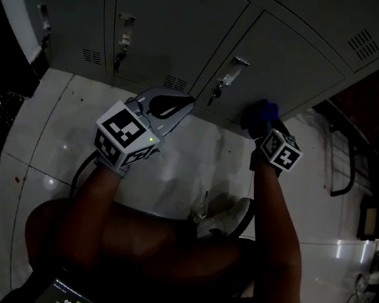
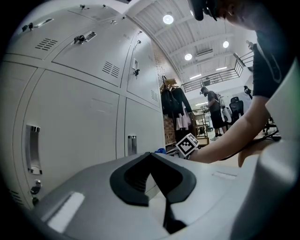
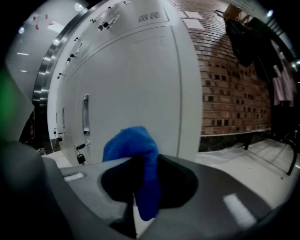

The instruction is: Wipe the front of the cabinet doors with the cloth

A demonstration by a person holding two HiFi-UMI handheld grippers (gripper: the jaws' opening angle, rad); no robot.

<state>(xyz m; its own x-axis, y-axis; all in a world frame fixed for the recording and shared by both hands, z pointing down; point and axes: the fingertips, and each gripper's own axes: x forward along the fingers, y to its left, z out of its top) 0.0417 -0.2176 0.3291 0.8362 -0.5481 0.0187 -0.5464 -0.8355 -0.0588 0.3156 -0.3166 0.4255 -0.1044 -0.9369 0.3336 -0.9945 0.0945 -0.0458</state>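
By cabinet doors [image 1: 283, 62], R gripper [image 3: 140, 164] jaws clamp cloth [image 3: 133, 140], door contact unclear; L gripper [image 2: 150, 154] shut, empty.

cabinet doors [image 1: 175, 22] cut by top edge; cloth [image 1: 260, 113] half hidden, behind right gripper [image 1: 263, 131]

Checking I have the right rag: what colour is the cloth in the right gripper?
Blue cloth, clearest in right gripper view.

2 grippers are in view, the left gripper [image 1: 166, 104] and the right gripper [image 1: 264, 129], each with 1 marker cube [image 1: 126, 136]. there is 1 blue cloth [image 3: 136, 150]. the head view shows 3 door handles [image 1: 235, 66], 3 vent grilles [image 1: 175, 82] and 1 white sneaker [image 1: 225, 219]. the left gripper view shows 3 round ceiling lights [image 2: 168, 19].
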